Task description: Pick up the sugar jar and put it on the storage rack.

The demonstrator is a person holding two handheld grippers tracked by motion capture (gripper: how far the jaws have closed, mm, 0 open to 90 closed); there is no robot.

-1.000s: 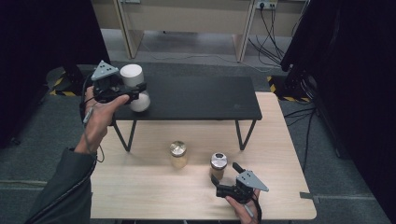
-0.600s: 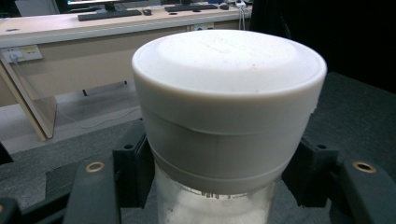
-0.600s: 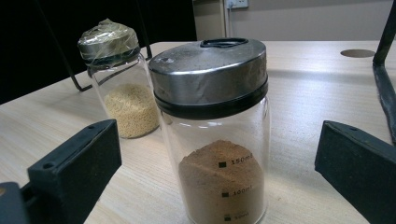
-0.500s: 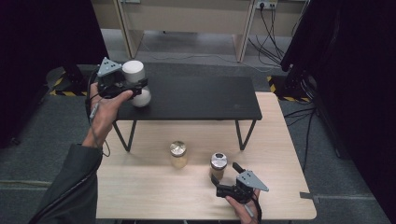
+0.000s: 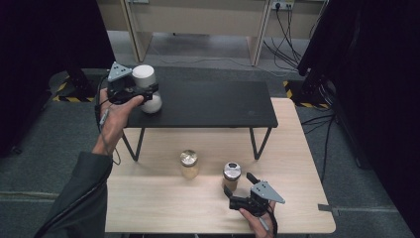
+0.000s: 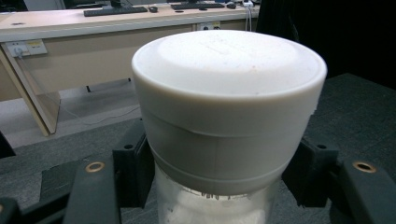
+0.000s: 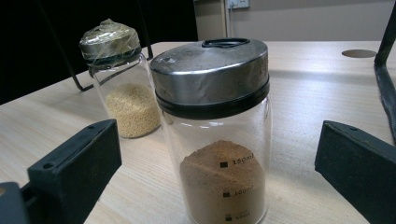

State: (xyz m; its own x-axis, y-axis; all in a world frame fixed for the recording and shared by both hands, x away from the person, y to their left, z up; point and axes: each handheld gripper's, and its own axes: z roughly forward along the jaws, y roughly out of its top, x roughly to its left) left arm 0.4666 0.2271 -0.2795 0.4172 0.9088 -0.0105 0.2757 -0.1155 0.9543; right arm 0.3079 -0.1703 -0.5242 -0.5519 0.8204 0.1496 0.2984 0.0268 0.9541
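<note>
Carrying white-lidded jar [image 5: 146, 89] farther over black table [image 5: 208, 101], left gripper [image 5: 143, 94] clamped.

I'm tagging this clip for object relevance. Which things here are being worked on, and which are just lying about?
In play:
- white-lidded jar, clamped in the left gripper above the black shelf
- brown-powder jar, standing between the open jaws of the right gripper

Lying about:
- yellow-grain jar, standing untouched on the wooden table
- cables on the floor
</note>
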